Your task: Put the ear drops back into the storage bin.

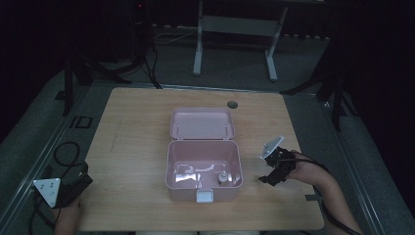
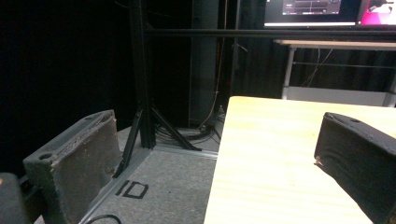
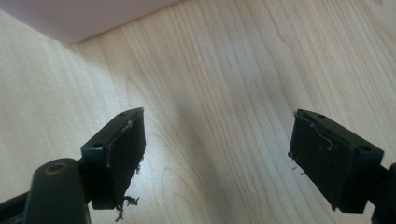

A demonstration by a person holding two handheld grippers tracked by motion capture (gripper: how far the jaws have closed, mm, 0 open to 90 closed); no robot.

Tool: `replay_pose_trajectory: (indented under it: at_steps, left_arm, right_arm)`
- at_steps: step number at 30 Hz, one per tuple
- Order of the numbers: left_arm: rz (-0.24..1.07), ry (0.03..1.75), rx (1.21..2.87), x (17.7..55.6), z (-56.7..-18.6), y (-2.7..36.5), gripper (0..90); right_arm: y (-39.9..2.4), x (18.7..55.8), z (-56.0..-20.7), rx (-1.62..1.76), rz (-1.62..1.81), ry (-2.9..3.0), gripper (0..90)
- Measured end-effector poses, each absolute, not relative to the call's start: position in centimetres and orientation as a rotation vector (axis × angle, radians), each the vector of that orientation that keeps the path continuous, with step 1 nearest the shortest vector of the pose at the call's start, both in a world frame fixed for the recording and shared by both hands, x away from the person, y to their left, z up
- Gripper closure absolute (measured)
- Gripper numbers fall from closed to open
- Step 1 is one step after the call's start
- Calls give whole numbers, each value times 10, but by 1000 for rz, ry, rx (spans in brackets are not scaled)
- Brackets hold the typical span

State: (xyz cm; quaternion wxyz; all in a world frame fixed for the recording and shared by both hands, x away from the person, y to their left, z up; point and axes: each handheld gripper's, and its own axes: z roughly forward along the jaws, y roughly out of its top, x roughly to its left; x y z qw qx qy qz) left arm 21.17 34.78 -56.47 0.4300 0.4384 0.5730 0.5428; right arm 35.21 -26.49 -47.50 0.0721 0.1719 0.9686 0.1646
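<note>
I see a pink box (image 1: 204,171) sitting on the wooden surface (image 1: 137,147), and I will use this box to tell where things are. Its lid (image 1: 201,123) is flipped open and lies flat behind it, on the far side. Inside the box, near the front right corner, stands a small bottle (image 1: 222,179). A little white latch (image 1: 205,196) hangs on the front wall of the box. My right hand-held gripper (image 1: 272,179) is just to the right of the box, low over the surface, close to the box but not touching it. In the right gripper view its jaws stand wide apart with nothing between them, just bare wood below, and a corner of the pink box (image 3: 84,18) shows at the top. My left hand-held gripper (image 1: 78,188) is well off to the left of the box, at the near left corner of the surface. In the left gripper view its jaws also stand wide apart and hold nothing; one jaw is over the grey floor (image 2: 159,186) and the other is over the edge of the surface (image 2: 266,158).
</note>
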Motion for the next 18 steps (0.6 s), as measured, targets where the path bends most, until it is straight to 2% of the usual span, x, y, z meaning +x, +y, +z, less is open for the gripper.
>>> replay_pose_trajectory:
  at_steps: [11,18]
  left_arm:
    - [1354,1428,1094,212,-565,348,5]
    - [1354,1428,1094,212,-565,348,4]
  right_arm:
    - [-292,349,-502,818,644,2702,180]
    - [-305,343,-518,1001,741,2537,134]
